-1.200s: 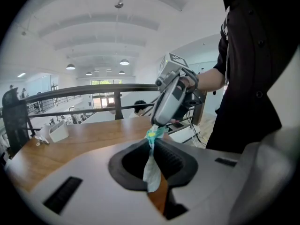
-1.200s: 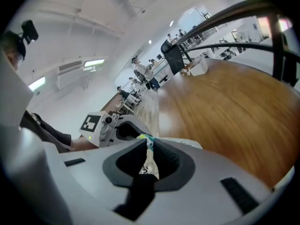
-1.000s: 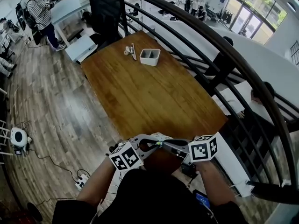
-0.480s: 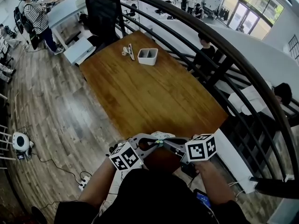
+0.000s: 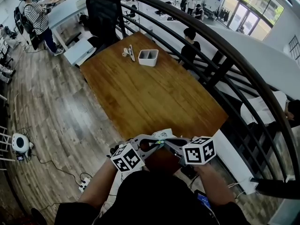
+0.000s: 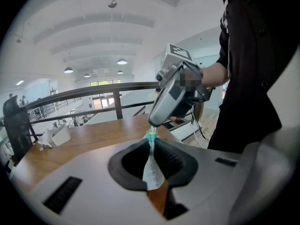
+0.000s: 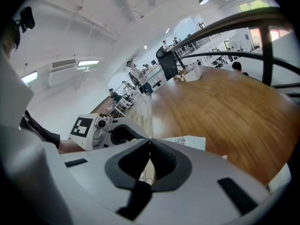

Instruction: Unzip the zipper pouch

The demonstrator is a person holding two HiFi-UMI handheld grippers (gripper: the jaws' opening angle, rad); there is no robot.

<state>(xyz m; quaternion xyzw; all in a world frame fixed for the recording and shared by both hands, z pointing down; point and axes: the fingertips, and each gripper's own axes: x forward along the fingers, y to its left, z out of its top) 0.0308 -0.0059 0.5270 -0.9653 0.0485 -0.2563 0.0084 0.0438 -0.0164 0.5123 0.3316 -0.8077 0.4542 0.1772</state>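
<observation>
I hold a pale zipper pouch (image 5: 162, 134) in the air over the near edge of the wooden table (image 5: 150, 88), between both grippers. My left gripper (image 5: 153, 143) is shut on an end of the pouch (image 6: 151, 170), whose fabric is pinched edge-on between its pads. Just past them sits the teal zipper pull (image 6: 151, 134). The tips of my right gripper (image 6: 152, 124) come down onto that pull from the other side. In the right gripper view its jaws (image 7: 150, 140) are shut tip to tip, with the pouch's white side (image 7: 190, 143) showing beyond them.
A white two-compartment holder (image 5: 150, 56) and some small items (image 5: 130, 52) lie at the table's far end. A dark curved railing (image 5: 225, 64) runs along the right, a black chair (image 5: 104, 8) stands beyond the table, and a power strip (image 5: 83, 182) lies on the floor.
My right gripper's marker cube has shifted a little left and down towards the left gripper. Both grippers stay together at the pouch. People beyond the railing have walked on.
</observation>
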